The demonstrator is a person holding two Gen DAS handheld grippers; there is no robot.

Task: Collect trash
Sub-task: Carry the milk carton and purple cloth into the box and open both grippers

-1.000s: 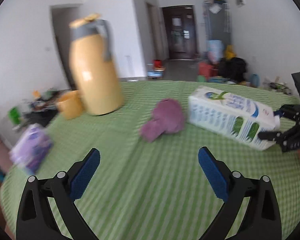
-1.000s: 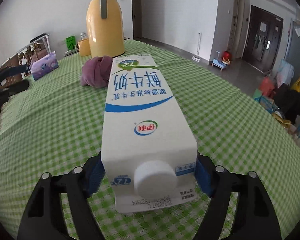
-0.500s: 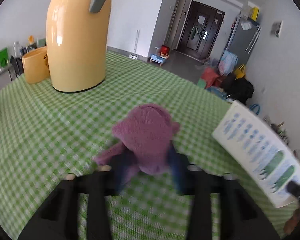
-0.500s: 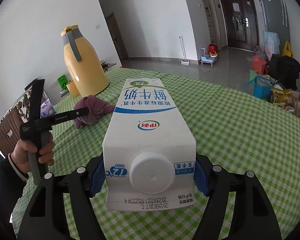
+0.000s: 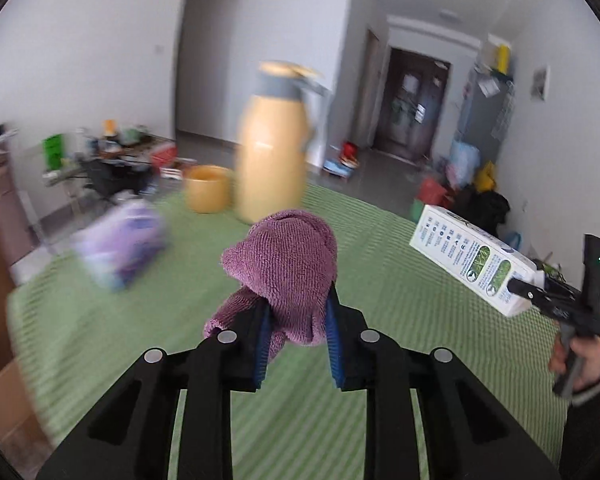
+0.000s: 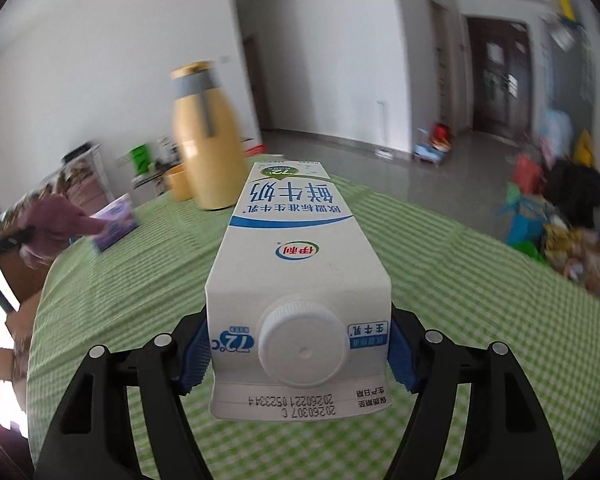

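Purple terry cloth [image 5: 288,264] is bunching between the blue pads [image 5: 334,344] of the left hand-held gripper [image 5: 298,344], its lower folds pinched there and its rounded top bulging up and forward past the fingertips, clear of the green checked worktop [image 5: 400,280]. It is looking soft, light and floppy, so it is likely sagging wherever it is unsupported; a deep pinch through the thick middle of the bundle seems the safest hold. The jaws are closing a little more on it, squeezing the fabric.

White carton [image 6: 296,264], printed in blue, is sitting clamped in the right hand-held gripper [image 6: 298,354], the pads pressing its two side walls just behind the screw cap [image 6: 304,350], which is facing back at the camera while the body is reaching forward, away from the fingers and above the worktop. Its card walls are probably stiff yet crushable, and smooth enough to slip, so gripping the flat sides near the cap end is looking sensible.

Beyond both, a yellow flask [image 5: 272,148], a cup [image 5: 207,193] and a tissue pack [image 5: 120,246] are standing on the worktop.
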